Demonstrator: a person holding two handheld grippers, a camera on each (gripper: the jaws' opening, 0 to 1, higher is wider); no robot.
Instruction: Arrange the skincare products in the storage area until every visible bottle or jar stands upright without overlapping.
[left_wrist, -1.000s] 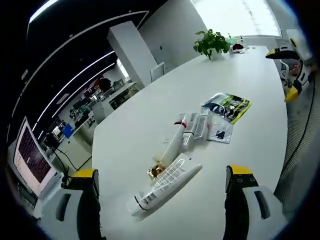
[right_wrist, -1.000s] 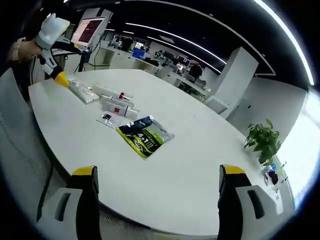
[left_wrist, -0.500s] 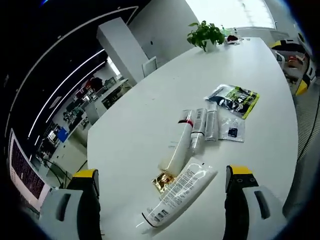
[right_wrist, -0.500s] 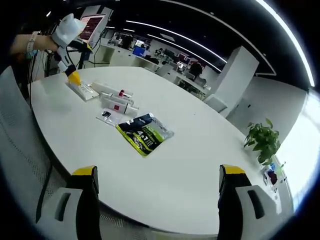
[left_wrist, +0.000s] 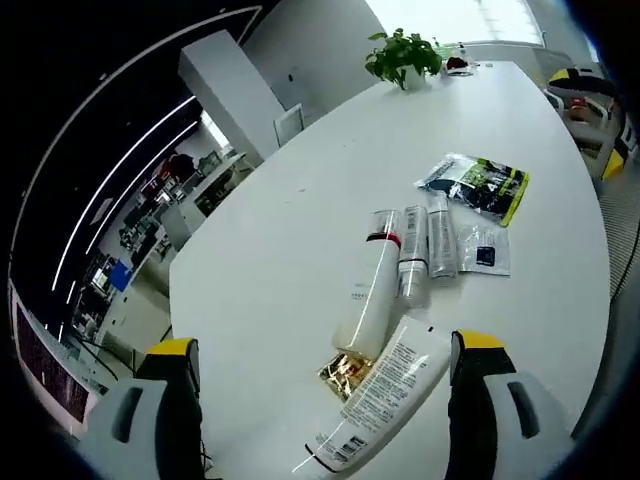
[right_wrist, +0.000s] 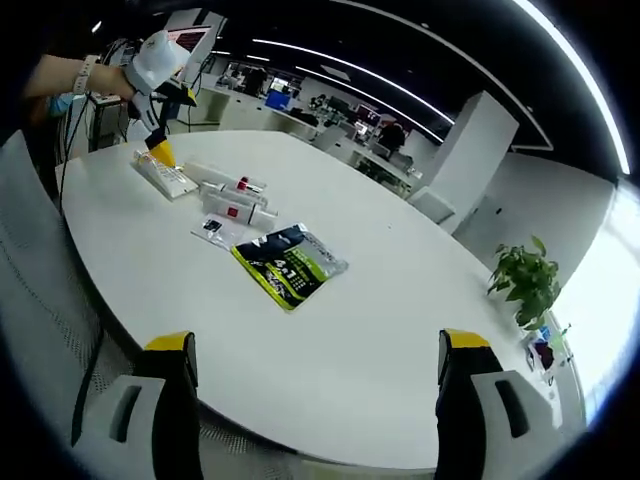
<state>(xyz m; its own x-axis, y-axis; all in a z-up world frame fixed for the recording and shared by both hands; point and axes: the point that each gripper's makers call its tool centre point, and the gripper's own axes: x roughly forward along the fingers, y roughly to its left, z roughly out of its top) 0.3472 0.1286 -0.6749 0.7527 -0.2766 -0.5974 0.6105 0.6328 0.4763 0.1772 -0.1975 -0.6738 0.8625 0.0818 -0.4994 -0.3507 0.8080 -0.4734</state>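
A big white table with a smooth top and a round edge holds all the skincare things. In the left gripper view, the left gripper has its jaws wide apart and grips nothing. Its tips are yellow and its sides are grey. Between the jaws lies a fat white tube, flat on its side, with small black print on it. A crinkly gold packet touches the tube. Just past that lies a long white bottle with a red band near its clear cap. Beside it lie two thin silver tubes, side by side. A small clear sachet lies flat next to them. Farther off is a shiny pouch in black and green. Nothing stands up; all of it lies down. A leafy plant sits at the far end of the table. There is a lot of bare table to the left of the things. In the right gripper view, the right gripper is also wide open and holds nothing, near the table edge. The pouch lies well ahead of it, with bare table between. Far off, a hand holds the left gripper over the fat tube.
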